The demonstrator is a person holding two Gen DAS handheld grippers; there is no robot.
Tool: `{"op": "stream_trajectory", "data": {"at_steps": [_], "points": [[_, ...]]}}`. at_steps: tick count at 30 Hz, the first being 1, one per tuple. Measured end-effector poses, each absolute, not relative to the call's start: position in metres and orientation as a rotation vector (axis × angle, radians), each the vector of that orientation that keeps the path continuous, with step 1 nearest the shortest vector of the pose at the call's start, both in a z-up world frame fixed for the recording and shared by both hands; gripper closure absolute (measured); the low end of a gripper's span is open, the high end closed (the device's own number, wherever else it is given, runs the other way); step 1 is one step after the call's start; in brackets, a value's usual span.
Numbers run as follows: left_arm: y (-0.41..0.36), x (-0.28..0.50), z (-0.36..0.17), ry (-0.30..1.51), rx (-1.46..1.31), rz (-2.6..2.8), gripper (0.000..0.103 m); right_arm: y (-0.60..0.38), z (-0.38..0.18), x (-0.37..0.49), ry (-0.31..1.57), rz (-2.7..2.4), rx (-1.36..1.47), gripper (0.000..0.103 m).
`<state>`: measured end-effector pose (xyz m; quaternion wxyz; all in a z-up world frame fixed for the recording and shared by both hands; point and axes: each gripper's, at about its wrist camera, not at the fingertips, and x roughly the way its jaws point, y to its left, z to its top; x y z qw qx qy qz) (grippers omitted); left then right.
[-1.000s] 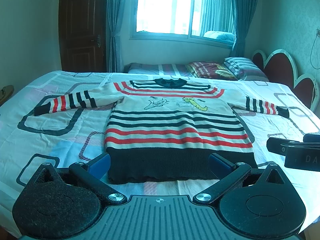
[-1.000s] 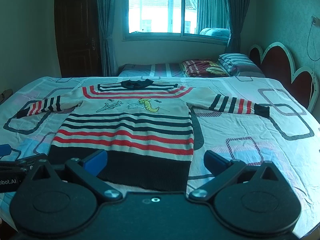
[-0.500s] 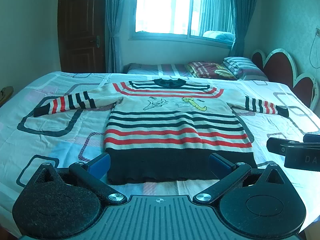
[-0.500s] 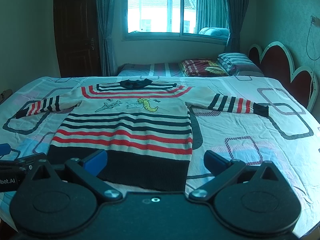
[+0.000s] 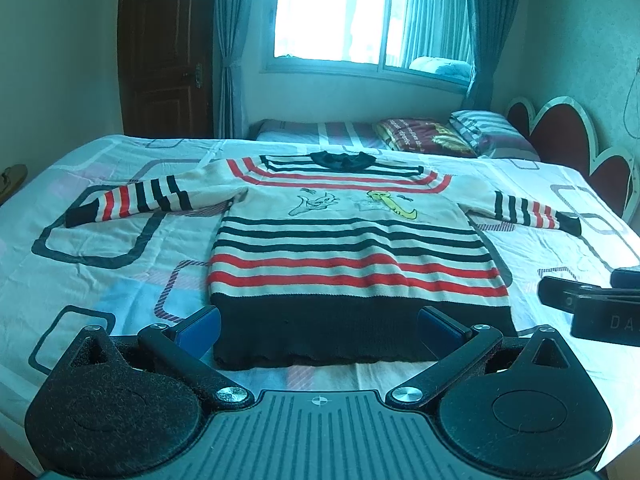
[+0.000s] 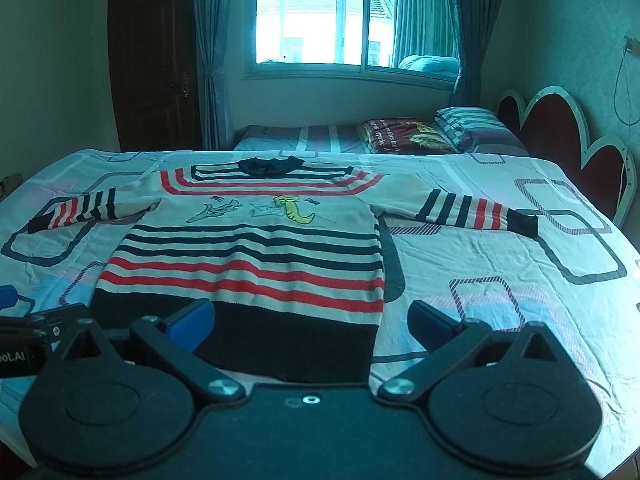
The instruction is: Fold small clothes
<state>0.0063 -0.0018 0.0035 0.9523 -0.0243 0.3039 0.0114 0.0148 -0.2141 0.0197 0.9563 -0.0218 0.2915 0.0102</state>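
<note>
A small striped sweater point(image 5: 352, 248) point(image 6: 256, 248) lies flat on the bed, face up, both sleeves spread sideways, dark collar at the far end, dark hem nearest me. My left gripper point(image 5: 318, 326) hovers open just before the hem, its blue pads point(image 5: 198, 326) straddling the hem's width. My right gripper point(image 6: 310, 322) is open too, over the hem's right corner, with its left pad point(image 6: 190, 322) above the dark band. Neither holds anything. In the left wrist view the right gripper's side point(image 5: 592, 308) shows at the right edge.
The patterned bedsheet point(image 5: 100, 248) point(image 6: 500, 272) surrounds the sweater. Pillows and a folded blanket point(image 6: 400, 136) lie at the far end, under a window. A red scalloped headboard point(image 6: 560, 140) stands on the right, a dark door point(image 5: 164, 60) on the left.
Both grippers stay open and have barely shifted, so the views are almost the same. The sweater has not moved.
</note>
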Motion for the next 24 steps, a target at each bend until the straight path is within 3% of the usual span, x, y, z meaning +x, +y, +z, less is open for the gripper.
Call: {"op": "stream_trajectory", "data": {"at_steps": [13,24], "points": [[-0.016,0.071,-0.004,0.648,-0.003,0.017,0.0,-0.262,0.013,0.054,0.589,-0.098,0.031,0.001],[-0.022,0.208,-0.023,0.597,0.101,-0.012,0.0,-0.347,-0.007,0.171,0.56,-0.294,0.02,0.001]]}}
